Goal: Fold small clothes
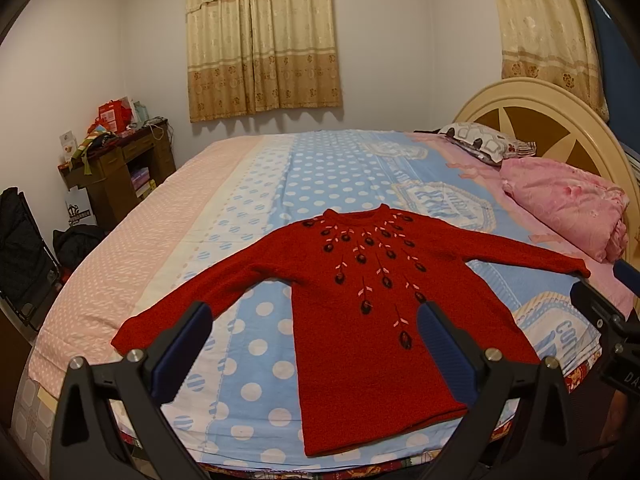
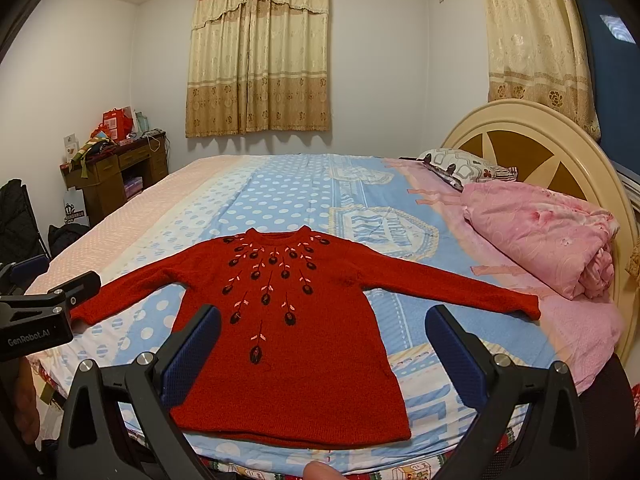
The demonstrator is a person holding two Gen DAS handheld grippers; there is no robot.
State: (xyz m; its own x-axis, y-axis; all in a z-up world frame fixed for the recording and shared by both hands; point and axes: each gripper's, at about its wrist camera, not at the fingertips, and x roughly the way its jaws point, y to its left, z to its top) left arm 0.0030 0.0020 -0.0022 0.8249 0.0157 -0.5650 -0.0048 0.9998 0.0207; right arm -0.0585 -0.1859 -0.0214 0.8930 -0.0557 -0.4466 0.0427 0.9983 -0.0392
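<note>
A wide bed under a blue polka-dot and pink sheet fills a bedroom, its rounded cream headboard to the right, partly hidden behind bedding and cut off by the frame edge. Beige patterned curtains hang closed over the far wall; a second pair at the right runs out of view. A red knitted sweater lies flat and face up on the near part of the bed, both sleeves spread wide, collar toward the far wall, hem near the bed's edge, dark embroidered flowers fanning down from the neck. A folded pink quilt rests by the headboard, with a grey-and-white patterned pillow just behind it. In the far left corner a dark wooden desk carries a heap of red boxes and bags, too small and jumbled to identify; its open shelf holds items that cannot be made out. Dark bags sit on the floor at the left, partly cut off. The left hand-held gripper and the right hand-held gripper hover above the sweater's lower half, jaws spread wide, holding nothing. A fingertip intrudes at the bottom of the right wrist view.
</note>
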